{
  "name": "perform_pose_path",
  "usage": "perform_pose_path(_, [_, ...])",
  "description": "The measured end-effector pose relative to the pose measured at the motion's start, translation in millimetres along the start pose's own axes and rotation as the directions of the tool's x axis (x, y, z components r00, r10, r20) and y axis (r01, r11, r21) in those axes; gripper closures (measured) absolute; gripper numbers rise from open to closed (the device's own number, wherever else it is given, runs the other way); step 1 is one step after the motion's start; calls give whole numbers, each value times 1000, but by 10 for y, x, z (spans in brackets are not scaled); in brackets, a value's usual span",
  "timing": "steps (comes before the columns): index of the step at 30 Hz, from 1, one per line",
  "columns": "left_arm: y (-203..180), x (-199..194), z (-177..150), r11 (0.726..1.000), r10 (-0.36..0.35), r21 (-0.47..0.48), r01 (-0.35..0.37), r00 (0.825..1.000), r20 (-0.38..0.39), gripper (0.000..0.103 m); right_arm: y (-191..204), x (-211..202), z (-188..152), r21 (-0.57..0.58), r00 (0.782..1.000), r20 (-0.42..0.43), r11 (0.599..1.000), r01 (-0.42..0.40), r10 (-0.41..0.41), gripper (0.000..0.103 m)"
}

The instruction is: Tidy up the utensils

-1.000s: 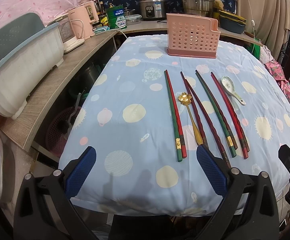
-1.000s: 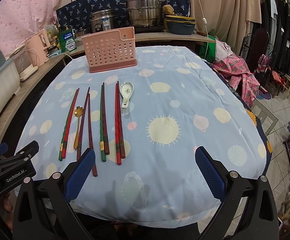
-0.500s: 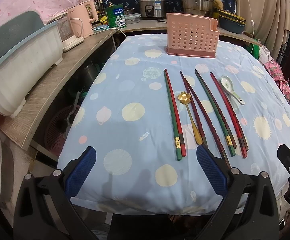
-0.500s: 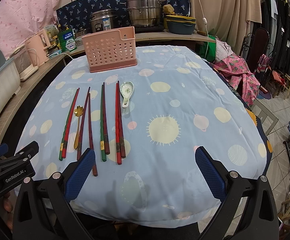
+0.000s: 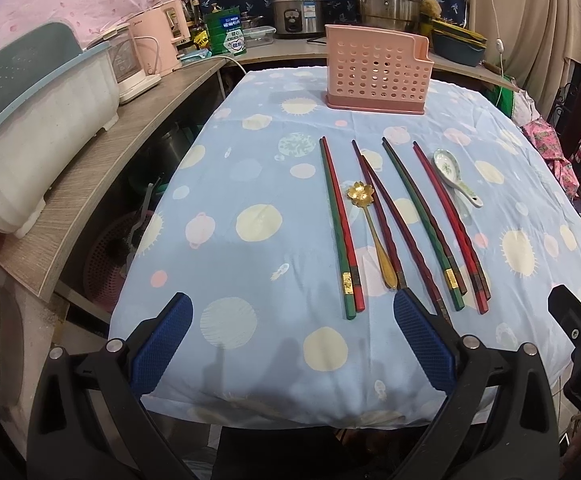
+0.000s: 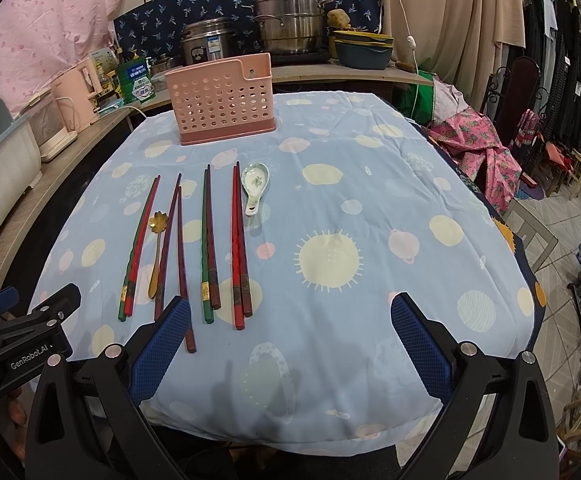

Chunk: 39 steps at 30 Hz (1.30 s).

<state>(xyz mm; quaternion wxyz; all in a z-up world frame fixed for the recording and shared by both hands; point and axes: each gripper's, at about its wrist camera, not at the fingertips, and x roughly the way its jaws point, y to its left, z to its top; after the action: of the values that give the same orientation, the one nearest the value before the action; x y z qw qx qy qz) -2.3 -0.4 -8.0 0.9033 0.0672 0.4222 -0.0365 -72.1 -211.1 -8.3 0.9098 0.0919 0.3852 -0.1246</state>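
Left wrist view: on the green tin (image 5: 226, 31) at upper centre I cannot read the label. My left gripper (image 5: 290, 344) sits at the bottom, its blue pads wide apart and empty. The chopsticks (image 5: 340, 226) and gold spoon (image 5: 370, 228) lie just above the right-hand pad; the pink holder (image 5: 376, 72) stands upright beyond.

Right wrist view: "GenRobot.AI" reads on the other tool at lower left. My right gripper (image 6: 290, 344) is spread and empty; the chopsticks (image 6: 207, 240) lie above its left-hand pad, the ceramic spoon (image 6: 254, 184) just right of them, the pink holder (image 6: 222, 100) at upper centre.
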Motion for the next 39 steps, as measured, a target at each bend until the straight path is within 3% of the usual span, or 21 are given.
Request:
perform_pose_path(16, [-4, 30, 14, 1000, -11, -11, 11, 1000, -15, 7, 7, 37, -56, 6, 1000, -6, 1000, 2, -2, 7])
perform_pose_path(25, [104, 403, 25, 996, -68, -61, 62, 993, -97, 7, -96, 188, -25, 33, 999, -42, 999, 4, -2, 7])
perform_pose_path(32, [82, 685, 22, 998, -56, -40, 51, 990, -131, 18, -105, 353, -25, 33, 997, -79, 999, -3, 6, 7])
perform_pose_path(39, [66, 843, 61, 998, -51, -31, 47, 989, -141, 19, -84, 438, 0, 27, 995, -98, 1000, -6, 8, 7])
